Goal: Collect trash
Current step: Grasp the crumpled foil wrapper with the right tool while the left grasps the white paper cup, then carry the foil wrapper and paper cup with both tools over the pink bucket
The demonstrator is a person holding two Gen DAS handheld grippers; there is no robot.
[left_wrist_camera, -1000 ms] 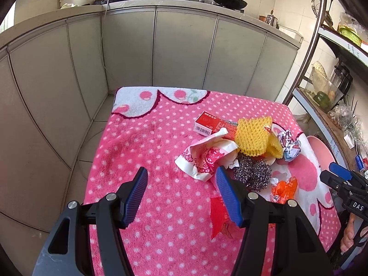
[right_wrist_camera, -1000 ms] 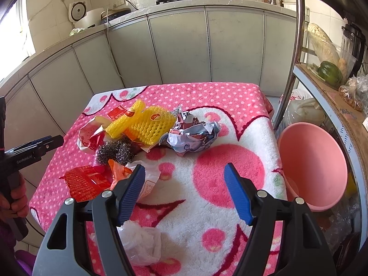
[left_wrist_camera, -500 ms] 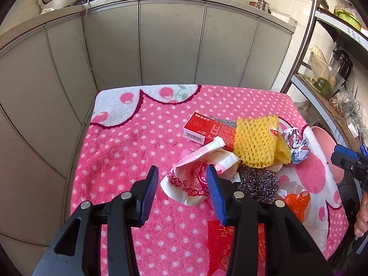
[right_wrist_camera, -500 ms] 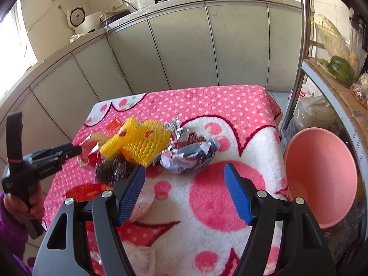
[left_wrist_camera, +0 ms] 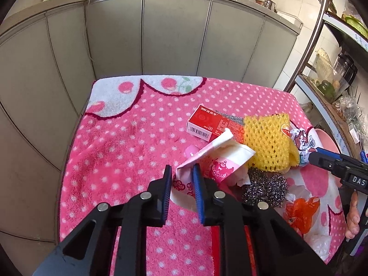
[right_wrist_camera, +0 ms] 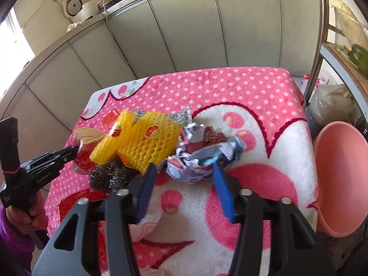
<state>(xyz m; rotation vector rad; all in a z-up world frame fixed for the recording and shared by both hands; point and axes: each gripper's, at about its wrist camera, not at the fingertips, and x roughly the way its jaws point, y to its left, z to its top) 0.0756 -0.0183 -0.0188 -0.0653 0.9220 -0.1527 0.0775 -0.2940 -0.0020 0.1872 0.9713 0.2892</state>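
Trash lies in a heap on the pink dotted blanket (left_wrist_camera: pixel 128 151). My left gripper (left_wrist_camera: pixel 181 172) is nearly closed, its jaws around the edge of a crumpled pink-and-white paper wrapper (left_wrist_camera: pixel 220 158); the same wrapper (right_wrist_camera: pixel 86 148) shows at its tip in the right wrist view. My right gripper (right_wrist_camera: pixel 184 168) is open, its jaws on either side of a crumpled printed paper ball (right_wrist_camera: pixel 202 154). A yellow foam net (left_wrist_camera: pixel 268 142), a red box (left_wrist_camera: pixel 207 123), a steel wool scrubber (left_wrist_camera: pixel 264 188) and an orange wrapper (left_wrist_camera: pixel 301 209) lie between.
A pink plastic basin (right_wrist_camera: pixel 342 177) stands off the blanket's right edge beside a metal shelf rack (right_wrist_camera: pixel 322 46). Grey cabinet fronts (left_wrist_camera: pixel 172 34) rise behind the table. A red packet (right_wrist_camera: pixel 76 200) and white plastic scraps (right_wrist_camera: pixel 145 223) lie near the front edge.
My left gripper moved forward and closed down onto the edge of the pink-and-white wrapper. My right gripper moved forward and its jaws narrowed around the paper ball.
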